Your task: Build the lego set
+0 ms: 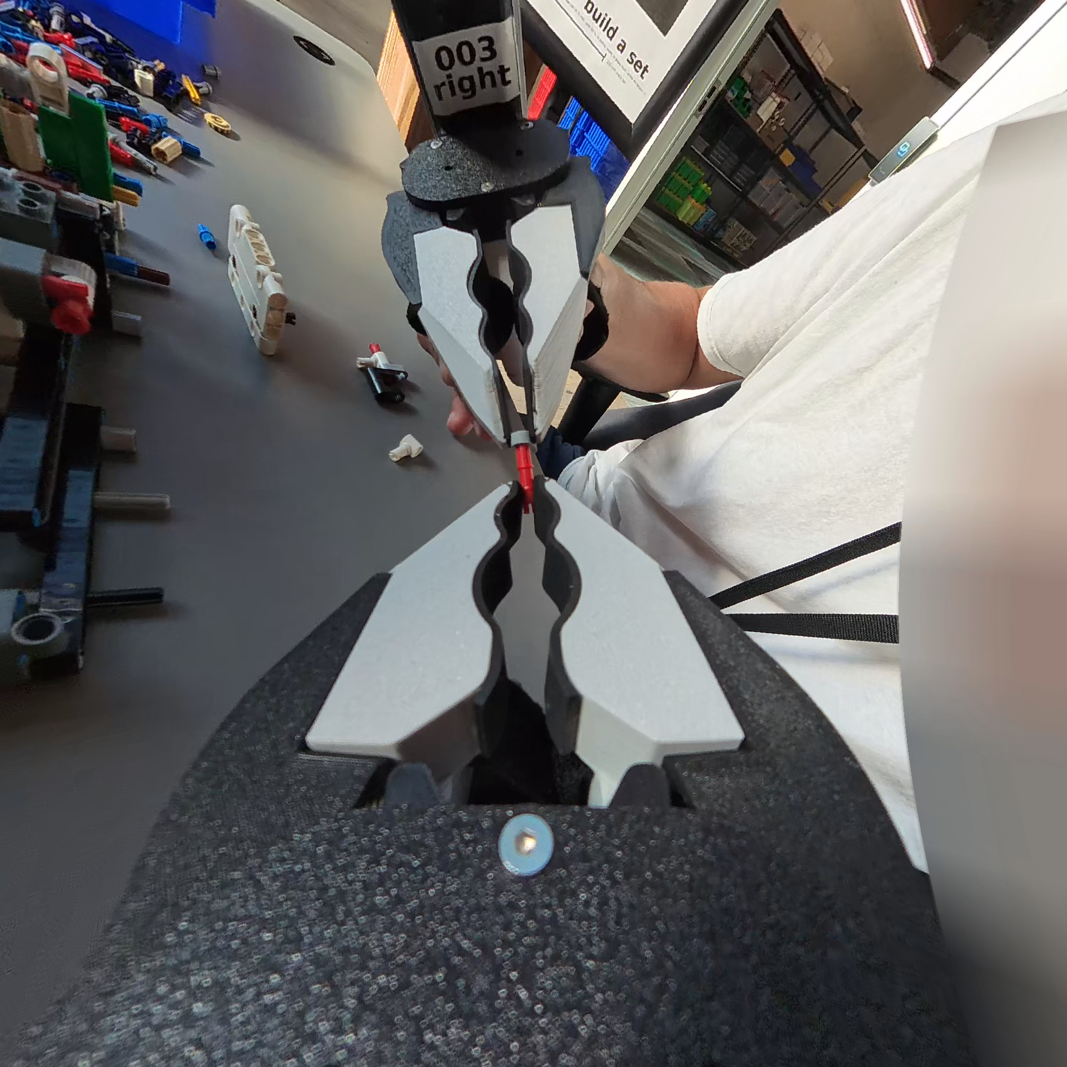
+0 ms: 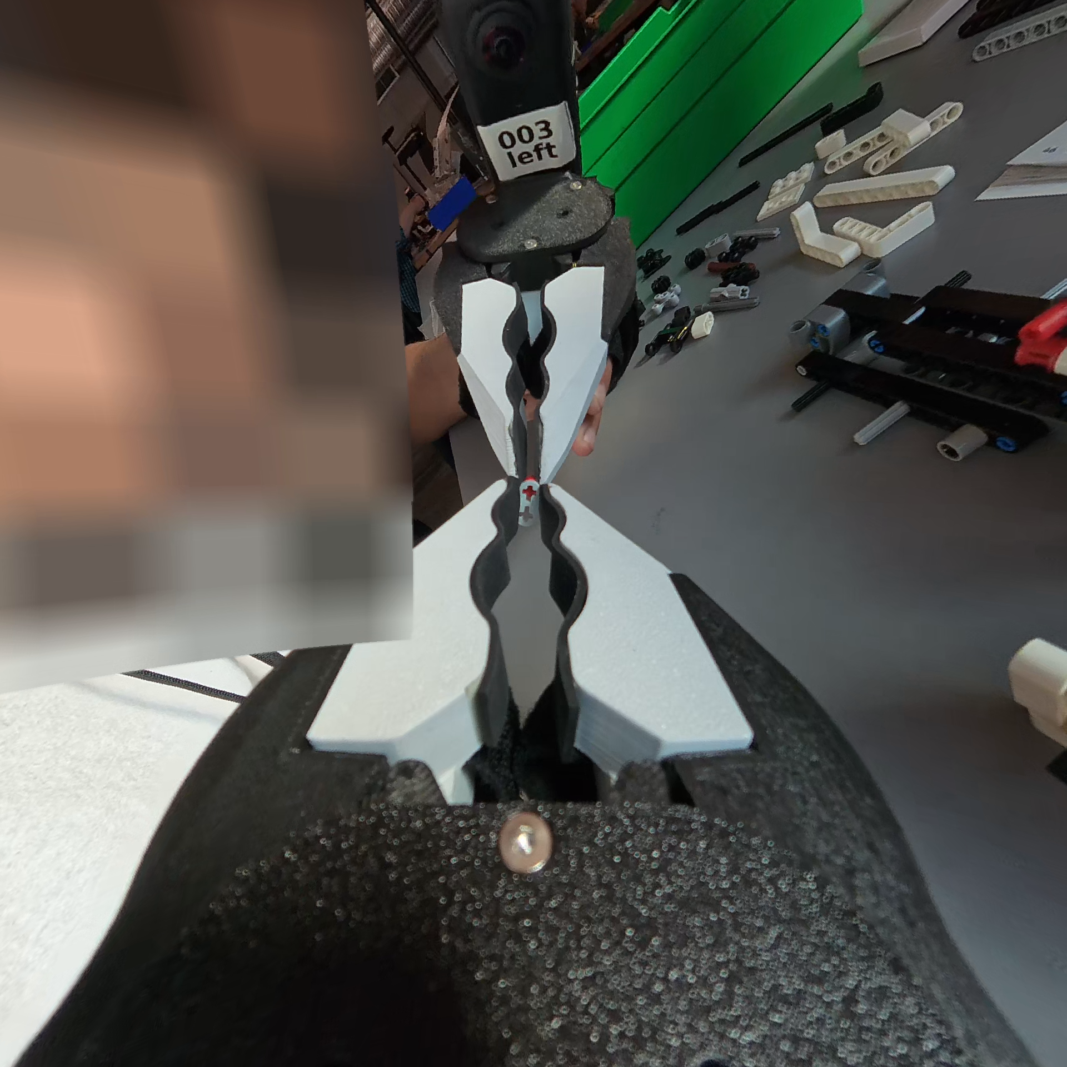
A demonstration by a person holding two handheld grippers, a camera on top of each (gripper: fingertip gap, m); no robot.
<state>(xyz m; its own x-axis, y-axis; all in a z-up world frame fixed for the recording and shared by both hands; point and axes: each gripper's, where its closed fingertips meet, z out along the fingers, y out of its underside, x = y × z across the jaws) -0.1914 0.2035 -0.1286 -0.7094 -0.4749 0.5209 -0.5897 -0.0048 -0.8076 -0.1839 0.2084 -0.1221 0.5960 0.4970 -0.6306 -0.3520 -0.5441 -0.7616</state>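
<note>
Left gripper point(image 1: 524, 491) pinches red pin point(image 1: 523, 466); right gripper point(image 2: 528, 501) clamps grey connector point(image 2: 527, 500) with pin's end seated in its hole, above table point(image 1: 277, 473); loose bricks point(image 1: 86, 133) beyond

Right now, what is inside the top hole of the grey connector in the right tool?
A red axle fills the upper cross hole of the grey connector; the lower hole is empty. The left tool grips the axle's other end. Depth of insertion is hidden.
</note>
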